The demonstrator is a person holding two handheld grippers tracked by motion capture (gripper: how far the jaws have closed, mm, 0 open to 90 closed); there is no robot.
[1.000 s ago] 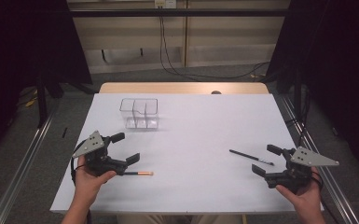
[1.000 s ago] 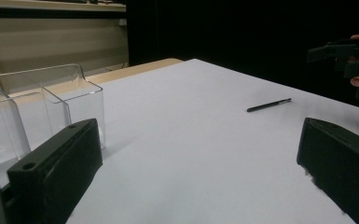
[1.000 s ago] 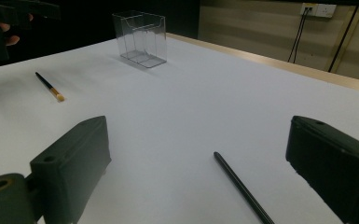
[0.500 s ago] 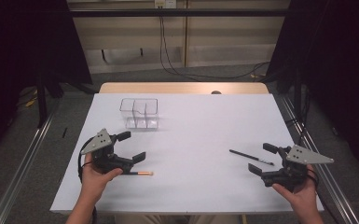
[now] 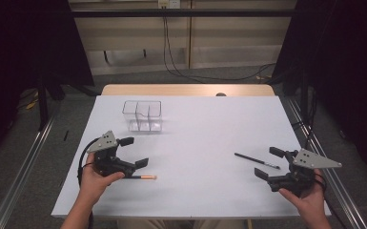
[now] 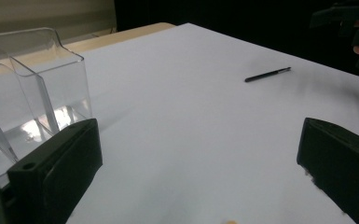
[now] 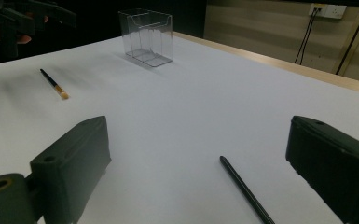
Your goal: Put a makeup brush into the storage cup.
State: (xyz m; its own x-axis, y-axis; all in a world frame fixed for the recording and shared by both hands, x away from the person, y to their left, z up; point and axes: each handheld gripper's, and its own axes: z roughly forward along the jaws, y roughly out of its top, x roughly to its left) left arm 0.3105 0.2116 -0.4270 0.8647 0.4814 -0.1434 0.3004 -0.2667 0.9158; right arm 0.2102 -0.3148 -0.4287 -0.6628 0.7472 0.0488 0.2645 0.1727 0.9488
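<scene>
Since the earlier frames, both tongs have shifted slightly toward the middle of the bench point(image 5: 200, 124), while the items on it lie unchanged. Left tongs point(image 5: 134, 152): jaws spread wide, holding nothing, positioned over the near-left area. An orange-tipped brush point(image 5: 143, 177) lies flat just beside the lower jaw; contact cannot be determined. Right tongs point(image 5: 269, 163): jaws spread wide, holding nothing, positioned over the near-right area. A black pen point(image 5: 257, 161) lies flat on the bench, its near end between the two jaws in the right gripper view point(image 7: 245, 189), not gripped. A clear compartmented container point(image 5: 143, 115) stands upright at the far-left of the bench, well apart from both tongs.
</scene>
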